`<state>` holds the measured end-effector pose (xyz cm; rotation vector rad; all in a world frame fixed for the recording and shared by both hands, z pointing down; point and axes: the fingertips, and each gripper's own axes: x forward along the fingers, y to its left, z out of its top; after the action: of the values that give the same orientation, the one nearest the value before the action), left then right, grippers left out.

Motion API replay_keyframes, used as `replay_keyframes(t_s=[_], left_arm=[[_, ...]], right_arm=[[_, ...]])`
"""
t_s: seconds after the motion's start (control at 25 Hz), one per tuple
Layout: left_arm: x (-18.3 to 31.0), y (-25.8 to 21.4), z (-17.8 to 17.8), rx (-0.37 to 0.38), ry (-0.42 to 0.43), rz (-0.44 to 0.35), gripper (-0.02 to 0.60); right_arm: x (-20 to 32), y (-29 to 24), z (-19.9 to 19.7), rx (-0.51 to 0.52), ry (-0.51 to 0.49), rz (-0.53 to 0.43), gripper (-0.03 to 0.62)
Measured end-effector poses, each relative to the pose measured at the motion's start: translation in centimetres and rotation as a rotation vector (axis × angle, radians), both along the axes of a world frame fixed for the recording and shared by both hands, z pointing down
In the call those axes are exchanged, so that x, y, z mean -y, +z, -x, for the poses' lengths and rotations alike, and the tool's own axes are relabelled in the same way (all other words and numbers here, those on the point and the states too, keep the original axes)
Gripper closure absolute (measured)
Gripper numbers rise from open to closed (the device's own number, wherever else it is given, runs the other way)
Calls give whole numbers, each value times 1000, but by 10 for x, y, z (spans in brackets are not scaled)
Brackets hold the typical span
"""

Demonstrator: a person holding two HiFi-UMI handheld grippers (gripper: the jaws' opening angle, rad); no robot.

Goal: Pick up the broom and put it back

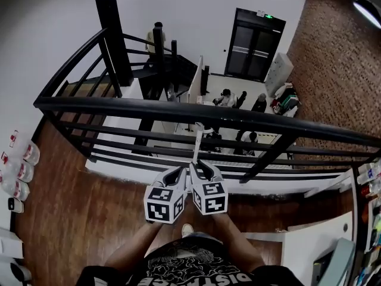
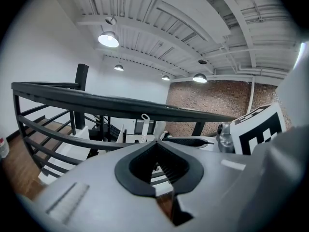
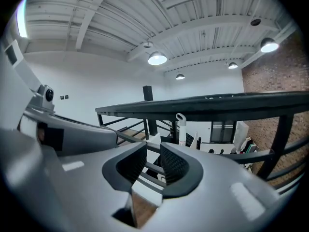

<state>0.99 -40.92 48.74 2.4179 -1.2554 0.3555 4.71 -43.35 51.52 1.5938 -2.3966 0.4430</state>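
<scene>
The broom's white handle [image 1: 195, 143] stands upright just ahead of both tools, and its looped top reaches the black railing [image 1: 178, 109]. Its brush end cannot be seen. The left tool [image 1: 181, 173] sits just left of the handle, its jaws clenched tip to tip with nothing between them [image 2: 155, 143]. The right tool [image 1: 198, 167] sits just right of the handle, its jaws parted and released; only the railing bars show through the gap [image 3: 153, 151]. Below both tools is a wooden floor [image 1: 89, 201]. Far beyond the railing, people [image 1: 226, 98] sit on a lower level.
</scene>
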Motion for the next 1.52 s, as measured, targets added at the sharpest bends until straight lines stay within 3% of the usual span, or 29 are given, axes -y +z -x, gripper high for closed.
replay_keyframes(t_s=[0.32,0.72,1.0,1.32,1.4,1.52], left_arm=[[27,3,-9,17,-14,-3,577],[50,10,-12,29,-37,6,577],[58,23,1,38,-62,26,577],[74,27,15,45,-92,28,577],[75,28,17,43,-96,33,577],[78,30,18,40,-102,40,577]], right_arm=[[48,17,-16,41,18,24,492],[95,47,-30,21,28,69,456],[121,74,-34,15,61,110,441],[149,85,-36,-20,75,118,447],[151,85,-35,-36,75,105,496],[151,85,-34,-44,62,98,496]])
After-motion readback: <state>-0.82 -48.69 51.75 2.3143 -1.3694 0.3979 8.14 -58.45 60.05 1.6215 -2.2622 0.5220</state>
